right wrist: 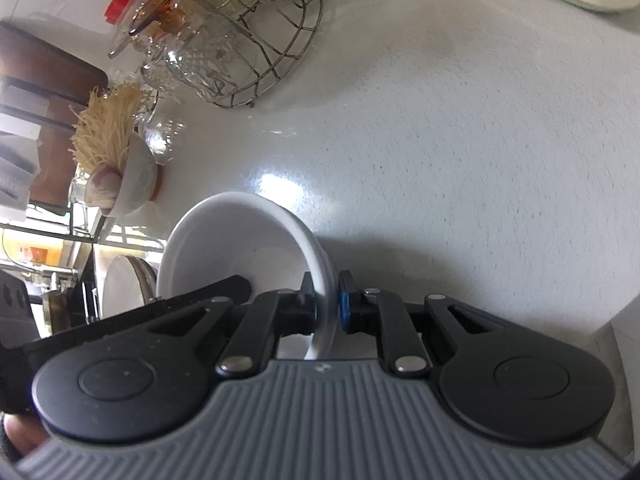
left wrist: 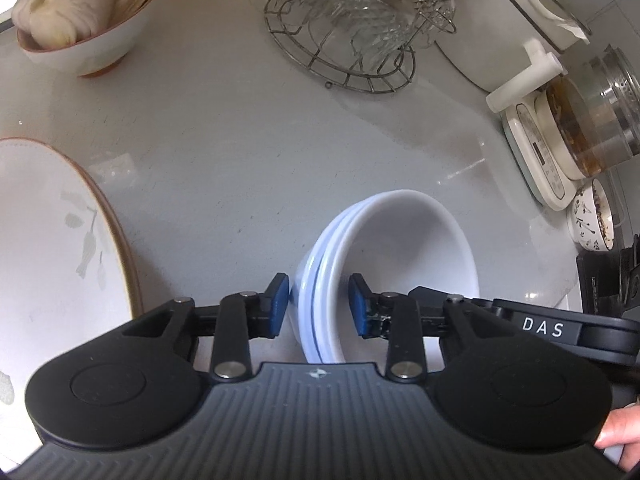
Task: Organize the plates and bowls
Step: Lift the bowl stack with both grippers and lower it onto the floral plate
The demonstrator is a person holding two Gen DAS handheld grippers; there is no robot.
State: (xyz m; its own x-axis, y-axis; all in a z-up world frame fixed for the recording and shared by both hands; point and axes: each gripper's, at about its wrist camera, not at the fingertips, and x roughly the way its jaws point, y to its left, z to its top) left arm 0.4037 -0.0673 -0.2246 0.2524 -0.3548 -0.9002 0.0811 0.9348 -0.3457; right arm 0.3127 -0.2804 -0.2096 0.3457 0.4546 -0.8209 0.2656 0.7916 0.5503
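In the left wrist view a stack of white bowls with thin blue lines (left wrist: 384,264) stands on the grey counter. My left gripper (left wrist: 319,306) straddles the stack's near rim with its blue pads apart from it, so it is open. A large white plate with a brown rim and leaf print (left wrist: 48,240) lies at the left. In the right wrist view my right gripper (right wrist: 327,308) is shut on the rim of a white bowl (right wrist: 236,248). The other gripper's black arm (right wrist: 200,292) reaches in from the left.
A wire rack of glassware (left wrist: 352,28) stands at the back. A bowl of noodles and garlic (left wrist: 76,28) is back left. A kettle on a white base (left wrist: 580,136), a white appliance (left wrist: 500,20) and a small patterned cup (left wrist: 592,216) line the right side.
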